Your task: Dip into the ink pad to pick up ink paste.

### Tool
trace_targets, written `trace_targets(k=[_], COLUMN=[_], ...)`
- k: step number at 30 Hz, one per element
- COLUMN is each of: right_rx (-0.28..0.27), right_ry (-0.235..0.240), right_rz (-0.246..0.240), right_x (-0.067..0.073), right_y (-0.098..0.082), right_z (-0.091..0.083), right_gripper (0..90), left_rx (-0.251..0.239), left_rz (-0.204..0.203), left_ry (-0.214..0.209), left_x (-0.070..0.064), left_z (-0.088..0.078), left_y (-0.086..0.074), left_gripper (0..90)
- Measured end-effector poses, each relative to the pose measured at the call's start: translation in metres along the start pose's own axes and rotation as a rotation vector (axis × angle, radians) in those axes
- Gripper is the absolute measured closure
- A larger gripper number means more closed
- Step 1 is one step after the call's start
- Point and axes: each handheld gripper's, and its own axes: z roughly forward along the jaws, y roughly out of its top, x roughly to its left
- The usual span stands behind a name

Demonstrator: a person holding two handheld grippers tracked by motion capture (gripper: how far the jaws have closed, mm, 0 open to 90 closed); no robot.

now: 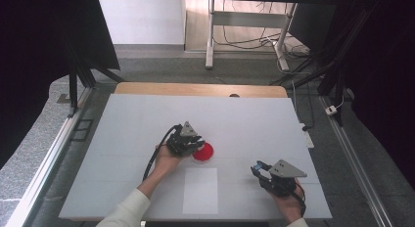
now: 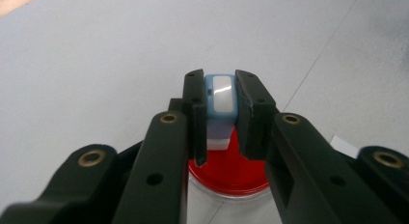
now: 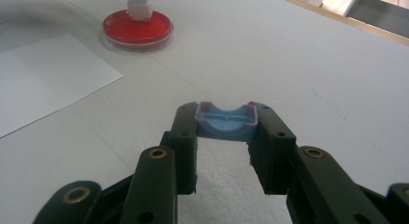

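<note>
Red ink filled the round pad [image 1: 203, 152] that lay near the middle of the white bench [image 1: 147, 119], and we take this pad as our landmark. Our left hand-held gripper [image 1: 195, 143] stood directly over the pad, and its jaws were pinching a small stamp [image 2: 220, 96] with a pale blue body and a white base. In the left gripper view the white base seemed to touch the red surface, but we could not tell how firmly it pressed.

Our right hand-held gripper [image 1: 258, 169] was well apart from the pad, toward the near right side of the bench. Its jaws were clamped on a blue cap [image 3: 224, 121], which we judged to be the cover of the stamp. A white sheet of paper [image 1: 200, 190] lay just on the near side of the pad.

We judged that the step in hand was to ink the stamp. To do it well, we should keep the stamp upright, so that the whole base meets the ink evenly. The pressure should be light and straight down, without sliding. Then we should lift it vertically, because a tilted lift could smear the face or drag the pad.
</note>
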Motion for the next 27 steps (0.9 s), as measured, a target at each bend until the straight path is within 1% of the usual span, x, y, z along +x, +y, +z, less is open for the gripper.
trace_targets(k=[4, 5, 8, 11, 14, 19, 23, 25, 27], right_rx=[0.008, 0.008, 0.008, 0.003, 0.012, 0.012, 0.013, 0.010, 0.008], right_ry=[-0.003, 0.003, 0.002, 0.003, -0.002, 0.004, 0.004, 0.005, 0.004], right_rz=[-0.001, 0.002, 0.003, 0.003, -0.002, -0.003, -0.007, -0.007, -0.002], right_x=[0.0000, 0.0000, 0.0001, 0.0006, 0.0015, 0.0021, 0.0027, 0.0028, 0.0024], right_y=[0.0000, -0.0002, -0.0002, -0.0002, 0.0002, 0.0000, 0.0003, 0.0004, 0.0002], right_z=[-0.0001, 0.0000, -0.0001, 0.0004, 0.0003, 0.0014, 0.0011, 0.0008, 0.0009], right_gripper=[64.4, 64.4, 64.4, 64.4, 64.4, 64.4, 64.4, 64.4, 64.4], left_rx=[0.000, 0.000, -0.001, 0.009, 0.013, 0.015, -0.002, -0.003, -0.011], left_rz=[0.000, 0.000, 0.003, 0.008, 0.012, 0.022, 0.034, 0.032, 0.020], left_ry=[-0.001, 0.000, 0.005, 0.010, 0.015, 0.029, 0.045, 0.041, 0.033], left_x=[0.0002, 0.0001, -0.0008, -0.0019, -0.0029, -0.0057, -0.0086, -0.0079, -0.0062], left_z=[0.0005, 0.0007, 0.0027, 0.0058, 0.0063, 0.0076, 0.0074, 0.0066, 0.0060], left_y=[-0.0004, -0.0005, 0.0001, -0.0006, 0.0000, 0.0002, -0.0031, -0.0041, -0.0062], left_gripper=[75.6, 75.6, 75.7, 75.8, 75.8, 75.9, 75.9, 76.0, 76.0])
